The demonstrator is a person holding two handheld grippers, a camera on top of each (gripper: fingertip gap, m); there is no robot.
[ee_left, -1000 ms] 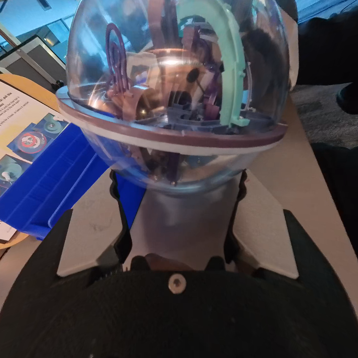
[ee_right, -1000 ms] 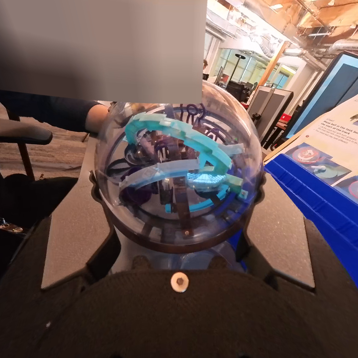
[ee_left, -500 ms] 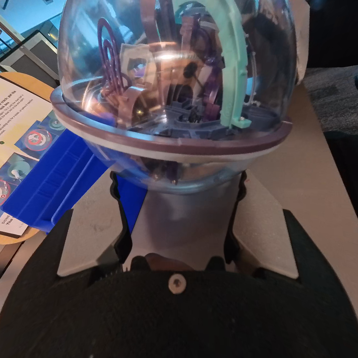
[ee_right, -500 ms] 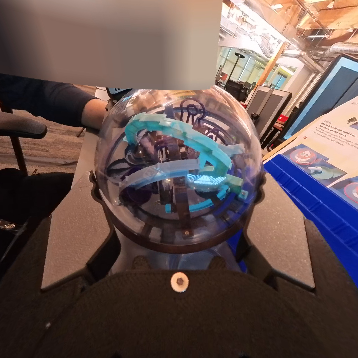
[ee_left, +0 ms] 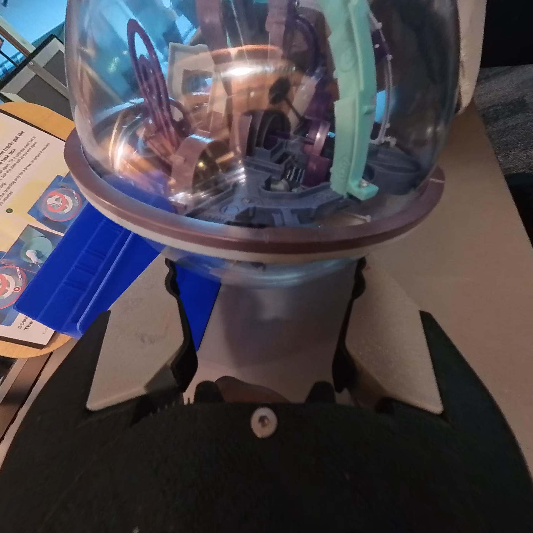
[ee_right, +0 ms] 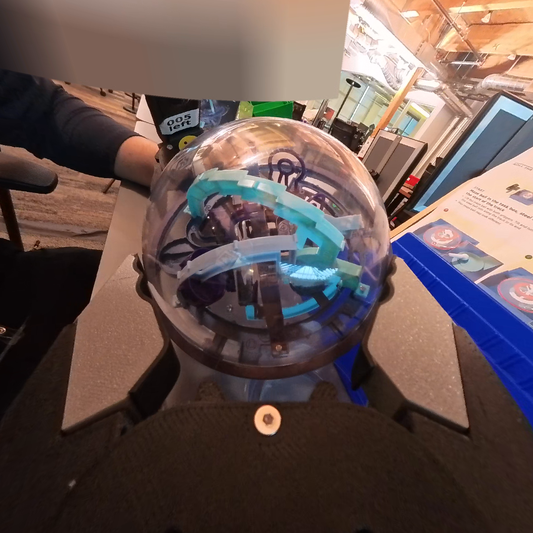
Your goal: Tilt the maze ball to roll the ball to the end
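Both the left gripper (ee_left: pixel 264 277) and the right gripper (ee_right: pixel 265 277) are clamped on the maze ball (ee_right: pixel 265 248), held above the worktop (ee_left: pixel 450 259). The steel ball (ee_left: pixel 278 184) sits on a low track (end not identifiable), so rolling remains.

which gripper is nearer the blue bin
Right. The blue bin lies right beside the right gripper, just past its finger. From the left gripper, the bin sits off to one side, partly under the maze ball.

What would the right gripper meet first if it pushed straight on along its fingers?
Nothing new: the maze ball already fills the space between the right gripper's fingers. Straight beyond the ball, seemingly close behind it, is the left gripper.
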